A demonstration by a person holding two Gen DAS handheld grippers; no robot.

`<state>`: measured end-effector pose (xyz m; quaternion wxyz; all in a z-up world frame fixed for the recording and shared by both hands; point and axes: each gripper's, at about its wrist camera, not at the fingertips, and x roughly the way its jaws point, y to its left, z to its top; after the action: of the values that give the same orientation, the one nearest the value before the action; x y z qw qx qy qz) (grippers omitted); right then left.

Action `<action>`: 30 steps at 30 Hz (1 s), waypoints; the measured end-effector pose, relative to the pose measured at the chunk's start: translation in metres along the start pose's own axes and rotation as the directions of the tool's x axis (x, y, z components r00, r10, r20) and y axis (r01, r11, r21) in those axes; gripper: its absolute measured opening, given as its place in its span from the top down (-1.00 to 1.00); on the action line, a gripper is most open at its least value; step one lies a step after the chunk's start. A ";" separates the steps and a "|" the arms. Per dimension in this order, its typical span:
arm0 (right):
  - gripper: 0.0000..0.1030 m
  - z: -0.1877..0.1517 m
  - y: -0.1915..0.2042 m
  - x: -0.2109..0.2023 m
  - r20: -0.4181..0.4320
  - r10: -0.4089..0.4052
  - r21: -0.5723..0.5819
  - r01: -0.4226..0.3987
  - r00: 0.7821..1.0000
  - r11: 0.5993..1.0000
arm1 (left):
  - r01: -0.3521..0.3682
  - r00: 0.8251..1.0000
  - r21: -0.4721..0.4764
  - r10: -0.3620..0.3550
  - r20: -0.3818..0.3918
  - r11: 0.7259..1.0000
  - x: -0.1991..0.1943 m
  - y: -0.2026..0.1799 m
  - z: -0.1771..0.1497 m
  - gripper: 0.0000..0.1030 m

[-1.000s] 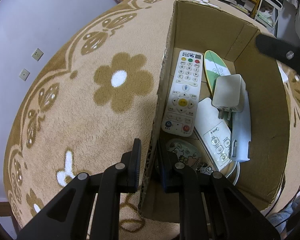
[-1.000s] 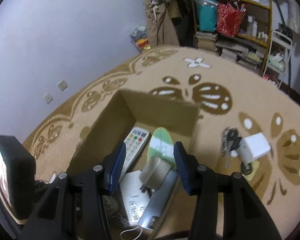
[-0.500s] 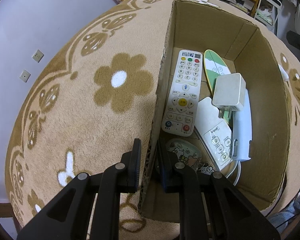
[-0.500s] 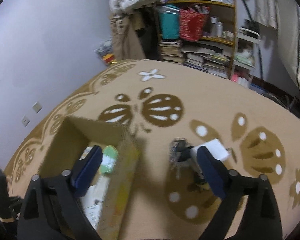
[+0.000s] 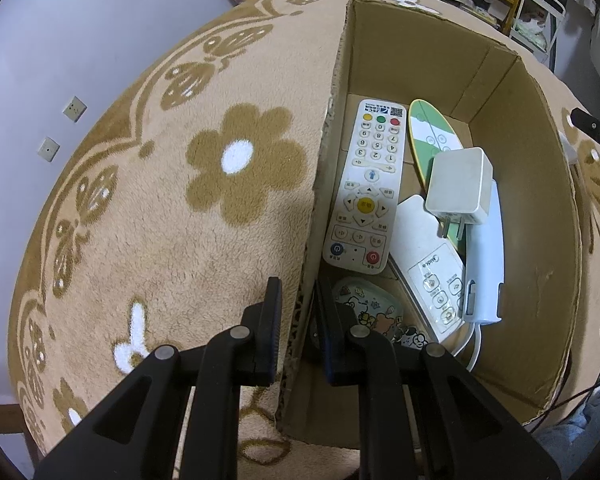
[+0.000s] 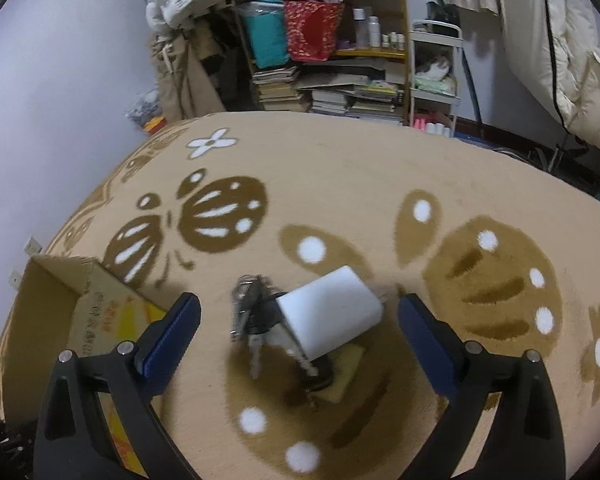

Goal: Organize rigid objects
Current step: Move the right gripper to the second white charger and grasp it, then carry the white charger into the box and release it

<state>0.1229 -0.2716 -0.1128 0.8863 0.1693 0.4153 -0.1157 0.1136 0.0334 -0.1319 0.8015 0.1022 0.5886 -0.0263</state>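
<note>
Cardboard pinched in the left gripper (image 5: pixel 298 328): its jaws clamp the near wall of the box (image 5: pixel 532 208), likely to steady it for loading. Inside lie remotes (image 5: pixel 366 192) and a charger (image 5: pixel 459 186). The right gripper (image 6: pixel 298 344) hangs spread wide and empty above a white adapter (image 6: pixel 332 312) and keys (image 6: pixel 247 312) on the flowered carpet (image 6: pixel 340 184). Beyond, cluttered bookshelves (image 6: pixel 332 60).

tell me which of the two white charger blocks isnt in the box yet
The white charger block on the rug, lying over the keys between the open right gripper's fingers. The other charger already sits inside the cardboard box.
</note>
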 end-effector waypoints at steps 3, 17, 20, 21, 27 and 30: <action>-1.00 -0.003 -0.008 0.004 0.009 0.007 0.017 -0.007 1.000 1.000 | 0.002 1.000 -0.003 -0.002 0.001 1.000 0.000 0.001 0.000 0.68; -1.00 -0.011 -0.016 0.033 -0.031 -0.058 -0.028 0.057 0.998 0.998 | -0.002 1.000 0.005 0.002 0.001 1.000 0.000 0.000 -0.001 0.68; -0.92 -0.012 -0.022 0.040 -0.036 -0.046 -0.020 0.045 0.998 0.999 | 0.000 1.000 0.004 0.000 0.002 1.000 0.000 -0.001 -0.001 0.68; -0.90 -0.012 -0.023 0.042 -0.039 -0.048 -0.020 0.047 0.998 0.999 | 0.000 1.000 0.005 0.000 0.002 1.000 -0.001 -0.001 -0.001 0.68; -0.82 -0.015 -0.018 0.056 -0.049 -0.047 -0.105 0.041 0.998 0.994 | -0.002 1.000 0.012 0.002 -0.003 1.000 -0.001 -0.003 0.000 0.68; -0.62 -0.016 -0.017 0.059 -0.062 -0.019 -0.092 0.014 0.998 0.996 | -0.005 1.000 0.011 0.005 -0.004 1.000 0.000 -0.004 0.001 0.68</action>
<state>0.1430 -0.2847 -0.1722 0.8786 0.1286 0.4493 -0.0985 0.1136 0.0292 -0.1319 0.7998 0.1083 0.5898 -0.0272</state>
